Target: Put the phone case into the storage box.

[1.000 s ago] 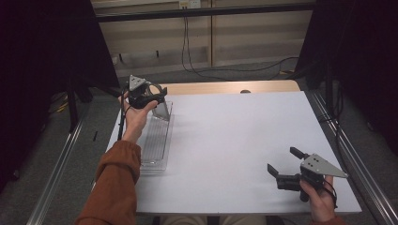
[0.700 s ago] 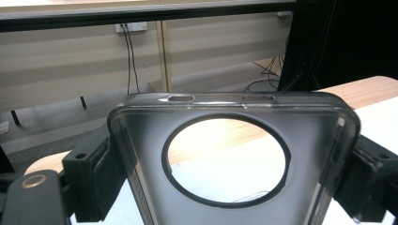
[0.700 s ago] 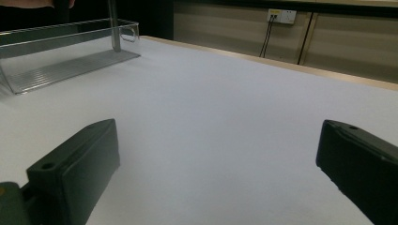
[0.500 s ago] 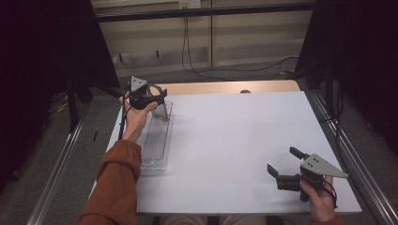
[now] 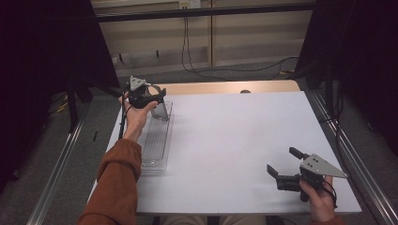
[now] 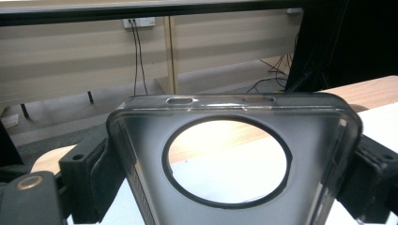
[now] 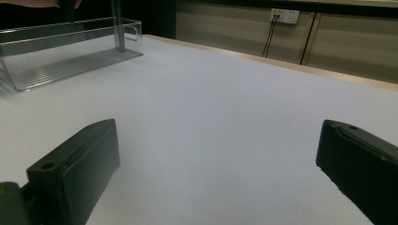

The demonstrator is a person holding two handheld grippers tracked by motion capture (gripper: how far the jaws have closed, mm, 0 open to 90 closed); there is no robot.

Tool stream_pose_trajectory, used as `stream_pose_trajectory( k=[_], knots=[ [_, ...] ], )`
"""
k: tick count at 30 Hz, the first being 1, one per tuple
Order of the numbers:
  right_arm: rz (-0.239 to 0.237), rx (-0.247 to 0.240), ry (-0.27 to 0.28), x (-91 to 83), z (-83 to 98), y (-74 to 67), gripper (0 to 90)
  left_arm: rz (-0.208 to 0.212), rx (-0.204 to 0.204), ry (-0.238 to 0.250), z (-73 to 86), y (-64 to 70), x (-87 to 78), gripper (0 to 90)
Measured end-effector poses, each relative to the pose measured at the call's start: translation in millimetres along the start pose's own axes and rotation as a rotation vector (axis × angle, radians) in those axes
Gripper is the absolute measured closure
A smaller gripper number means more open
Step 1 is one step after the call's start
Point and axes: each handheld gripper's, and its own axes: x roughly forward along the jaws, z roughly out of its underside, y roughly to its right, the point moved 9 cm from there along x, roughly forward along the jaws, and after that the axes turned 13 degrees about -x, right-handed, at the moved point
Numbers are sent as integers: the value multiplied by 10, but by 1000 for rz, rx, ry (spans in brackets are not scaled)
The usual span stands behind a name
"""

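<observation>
My left gripper (image 5: 149, 99) is at the table's far left, shut on a translucent grey phone case (image 5: 160, 111). The case stands upright at the far end of a clear ridged tray (image 5: 156, 143); whether its lower edge touches the tray I cannot tell. In the left gripper view the case (image 6: 136, 140) is clamped by its side edges between the two jaws, and its round camera hole faces me. My right gripper (image 5: 281, 161) rests low at the near right of the white table (image 5: 234, 136), open with nothing between its fingers (image 7: 77, 164).
The clear tray (image 7: 61, 65) lies lengthwise along the table's left edge. A wooden strip (image 5: 225, 87) borders the far edge. Metal rails (image 5: 349, 154) run along both sides of the table. Cables hang down the back wall.
</observation>
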Motion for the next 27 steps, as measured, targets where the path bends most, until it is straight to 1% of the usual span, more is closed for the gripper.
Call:
stream_pose_trajectory(
  k=[3, 4, 5, 6, 7, 8, 10, 11, 12, 13, 14, 16, 17, 19, 21, 22, 23, 24, 26, 27],
  knots=[
    [-1, 1, -2, 6, 3, -2, 0, 2, -9, 5, -3, 9, 21, 96],
    [1, 2, -1, 7, 3, -1, 0, -6, 0, 3, -4, 9, 26, 95],
    [-2, 3, -1, 7, 3, -5, 0, -12, -1, 1, -2, 10, 31, 91],
    [-4, 2, -2, 8, 4, -8, 0, -20, -13, 11, -8, 13, 46, 84],
    [-4, 2, -2, 9, 6, -6, 0, -29, -13, 1, -3, 8, 48, 71],
    [-6, 2, -2, 9, 7, -6, 0, -26, -21, 8, -10, 18, 58, 67],
    [-10, 2, -3, 7, 9, -6, 0, -40, -13, 4, -24, 23, 74, 65],
    [-10, 3, -4, 7, 11, -7, 0, -41, -26, 13, -29, 36, 88, 64],
    [-11, 2, -3, 8, 12, -8, 0, -37, -12, 4, -31, 36, 99, 64],
    [-15, 1, -3, 10, 12, -12, 0, -44, -22, 8, -36, 46, 112, 64],
    [-17, 2, -3, 10, 12, -18, 0, -56, -13, 3, -38, 39, 119, 64],
    [-19, 4, -4, 10, 13, -23, 0, -42, -29, 14, -44, 77, 153, 64],
    [-22, 7, -6, 11, 16, -29, 0, -47, -24, 16, -47, 72, 166, 64],
    [-19, 7, -6, 12, 17, -26, 0, -52, -9, 2, -39, 76, 192, 64],
    [-22, 4, -3, 8, 13, -25, 0, -69, -6, 8, -49, 78, 215, 65],
    [-20, 5, -2, 9, 13, -22, 0, -63, -8, 9, -52, 83, 229, 66],
    [-18, 7, -2, 10, 14, -20, 0, -67, -13, 13, -54, 89, 240, 67],
    [-19, 7, -2, 10, 15, -19, 0, -58, -5, 13, -55, 97, 255, 67],
    [-20, 7, -3, 8, 16, -18, 0, -64, -9, 15, -52, 99, 275, 67],
    [-20, 9, -2, 7, 16, -18, 0, -61, -12, 10, -43, 99, 285, 68]
  ],
)
